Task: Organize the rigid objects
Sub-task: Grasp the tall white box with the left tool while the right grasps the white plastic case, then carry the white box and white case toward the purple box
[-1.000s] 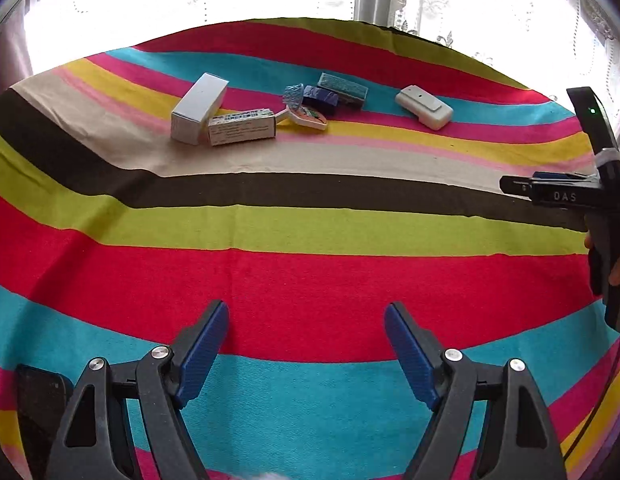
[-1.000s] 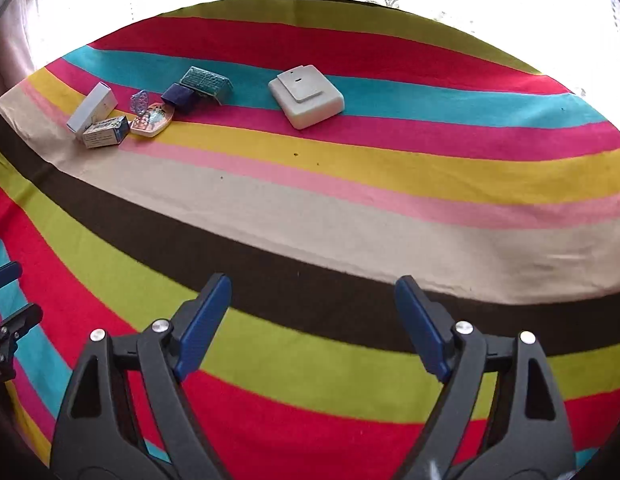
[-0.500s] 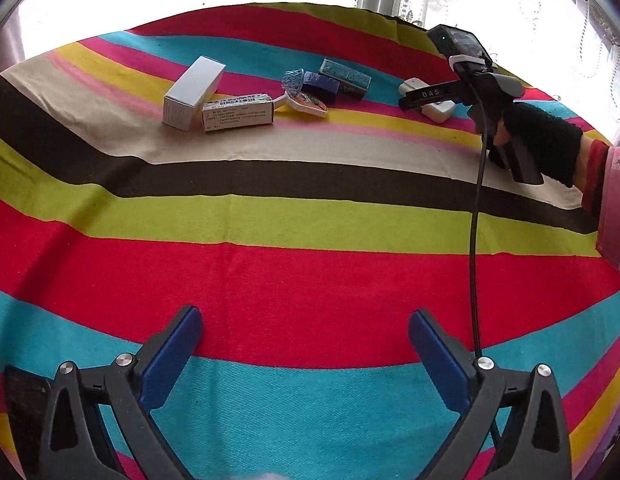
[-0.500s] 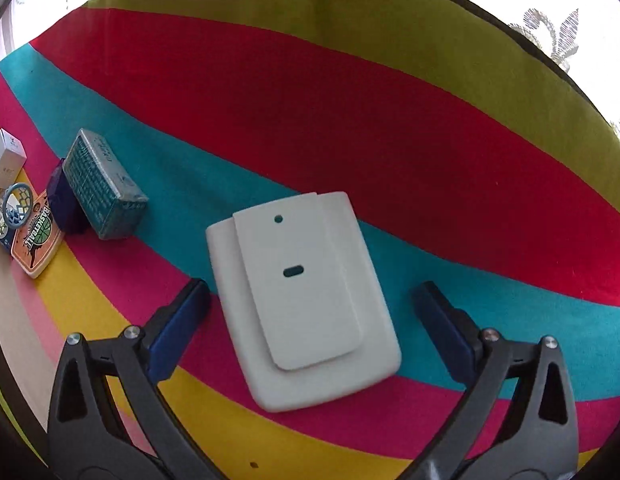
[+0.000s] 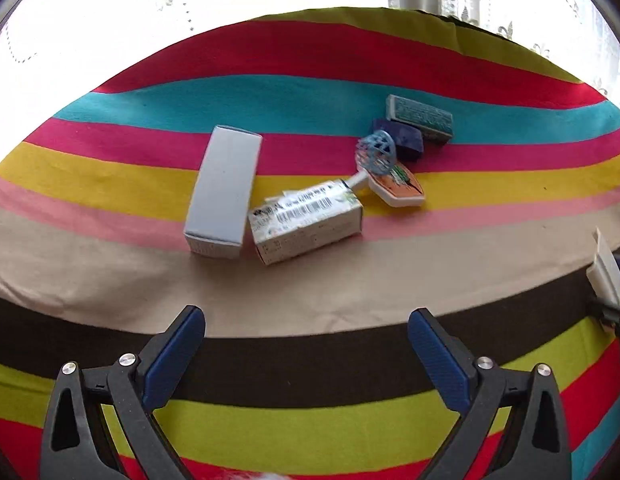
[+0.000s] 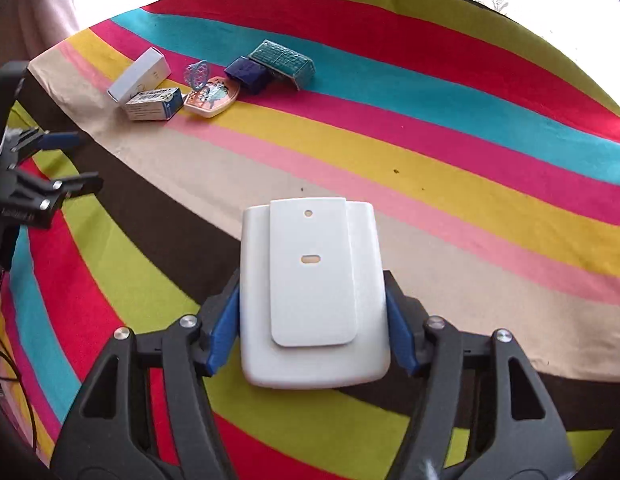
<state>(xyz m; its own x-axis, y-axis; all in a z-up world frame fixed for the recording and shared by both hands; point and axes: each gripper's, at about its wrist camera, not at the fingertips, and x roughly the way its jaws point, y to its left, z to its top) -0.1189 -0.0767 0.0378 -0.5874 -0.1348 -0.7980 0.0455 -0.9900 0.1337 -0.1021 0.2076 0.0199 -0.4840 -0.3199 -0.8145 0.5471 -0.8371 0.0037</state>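
Note:
My right gripper [image 6: 312, 332] is shut on a white plastic case [image 6: 312, 292] and holds it above the striped cloth; the case's edge shows at the right of the left wrist view [image 5: 606, 268]. My left gripper [image 5: 305, 344] is open and empty, short of a plain white box [image 5: 223, 190] and a printed carton [image 5: 305, 220]. Beyond them lie a blue mesh ball [image 5: 377, 154], an orange-and-white case [image 5: 398, 188], a dark blue block [image 5: 398, 138] and a teal box [image 5: 420, 116]. The left gripper also shows in the right wrist view [image 6: 67, 160].
A striped cloth [image 5: 310, 92] covers the whole surface up to a bright curtained window [image 5: 189, 0] behind its far edge. In the right wrist view the group of small objects [image 6: 213, 76] lies at the far left.
My right gripper closed on the white case, lifted it and drew it back toward the near side. My left gripper moved forward toward the two boxes.

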